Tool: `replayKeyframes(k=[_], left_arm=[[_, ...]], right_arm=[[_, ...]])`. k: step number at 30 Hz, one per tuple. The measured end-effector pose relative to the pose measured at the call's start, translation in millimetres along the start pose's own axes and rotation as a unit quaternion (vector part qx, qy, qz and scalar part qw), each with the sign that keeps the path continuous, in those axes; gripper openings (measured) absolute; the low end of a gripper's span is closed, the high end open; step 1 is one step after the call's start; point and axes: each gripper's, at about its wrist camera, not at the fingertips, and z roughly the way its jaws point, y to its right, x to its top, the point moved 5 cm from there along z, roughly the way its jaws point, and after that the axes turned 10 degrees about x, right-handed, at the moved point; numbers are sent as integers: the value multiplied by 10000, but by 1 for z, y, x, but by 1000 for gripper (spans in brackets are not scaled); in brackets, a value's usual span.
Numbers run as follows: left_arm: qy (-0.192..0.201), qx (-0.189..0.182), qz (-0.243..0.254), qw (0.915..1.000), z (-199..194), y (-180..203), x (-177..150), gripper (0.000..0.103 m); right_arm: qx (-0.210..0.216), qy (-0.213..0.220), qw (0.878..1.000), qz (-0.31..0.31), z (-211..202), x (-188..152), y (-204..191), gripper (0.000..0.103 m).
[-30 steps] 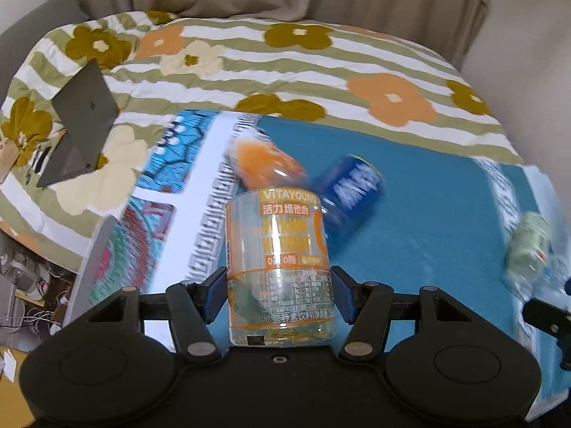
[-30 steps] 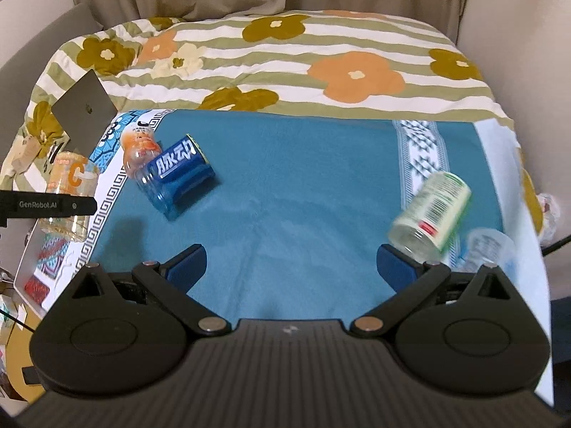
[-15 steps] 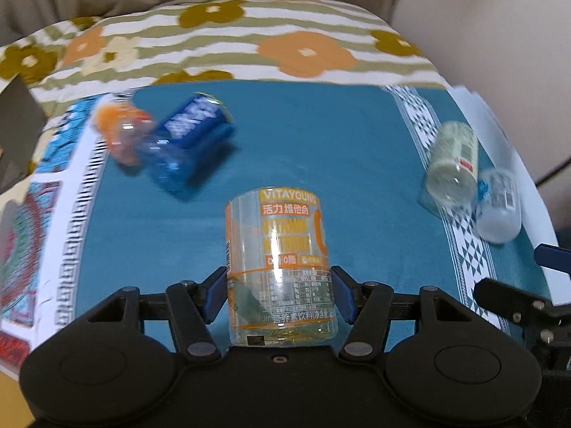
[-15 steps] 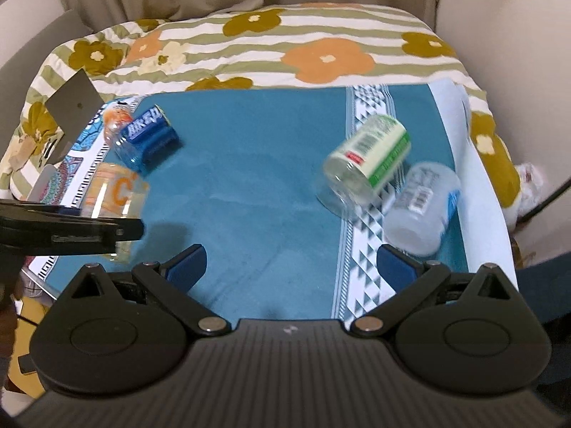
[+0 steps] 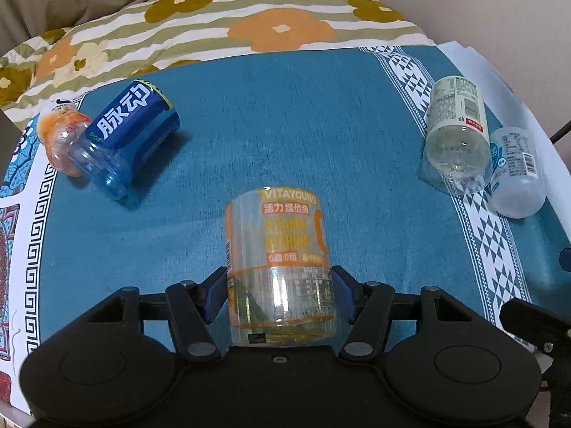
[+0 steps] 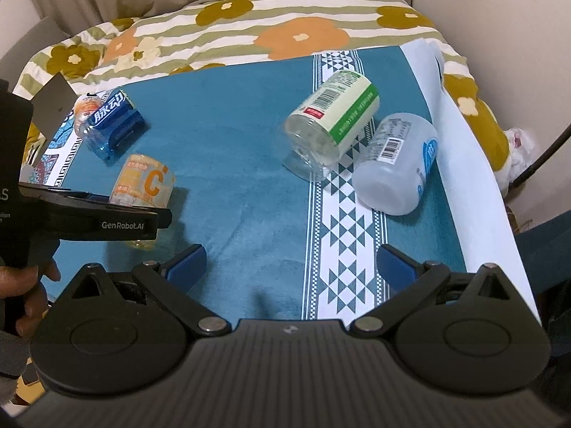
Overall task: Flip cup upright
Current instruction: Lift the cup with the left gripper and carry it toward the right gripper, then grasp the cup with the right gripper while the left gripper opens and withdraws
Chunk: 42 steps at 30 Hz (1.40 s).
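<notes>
My left gripper [image 5: 280, 294] is shut on a clear cup with an orange label [image 5: 278, 246], held just above the teal cloth [image 5: 285, 125]; it also shows in the right wrist view [image 6: 144, 187], lying along the fingers. My right gripper [image 6: 291, 265] is open and empty over the cloth's patterned border. A blue-labelled cup [image 5: 125, 139] and an orange cup [image 5: 62, 135] lie on their sides at the left. A green-labelled cup [image 6: 330, 128] and a frosted white cup [image 6: 396, 167] lie on their sides at the right.
The cloth covers a bed with a flowered striped quilt [image 5: 249, 25]. A wall [image 6: 499, 18] stands close at the right. A grey panel [image 6: 53, 107] stands at the bed's left edge. Open teal cloth lies between the two cup pairs.
My left gripper has swung right with the orange-labelled cup, from the bed's left edge to the cloth's middle. My right gripper has moved closer to the green and white cups.
</notes>
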Motion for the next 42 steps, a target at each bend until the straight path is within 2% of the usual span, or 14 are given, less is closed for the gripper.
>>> replayKeyframes(k=[1,2,4,5,9,15,21,26,34,37,42], left_arm=[[0,17,29,10000,0,1,0,69],[-7,50,61,10000,1,1,0,77],[40,109,100,9999,-1,1,0,86],[73,132,122,9998,-1,2,1,89],[147,250,241,9993,-5,3,1,91],[185,202,210,9994,-12,-2,-1,94],[210,103,129,9996,-36,-13,-9,94],[240,80,-143,9996,-62,-37,-22,103],[146,400,-481,9979,-73,-95,-49,103],[151,516,-600,9967,-71,-117,-58,103],[101,543,-710,9959,-61,-146,-71,103]], right_arm=[[-4,3,10000,8,0,0,0,103],[-9,10,10000,23,-1,0,1,103],[-4,21,10000,60,-1,0,1,103],[2,26,10000,75,-1,0,1,103],[7,29,10000,76,-1,1,-1,103],[-1,39,10000,83,-2,2,-3,103],[-9,102,9999,128,-12,9,-9,103],[126,126,9997,178,-29,32,-14,103],[846,-413,9953,245,-17,71,-49,103],[983,-704,9922,287,5,80,-68,103],[1123,-1152,9843,731,50,90,-84,103]])
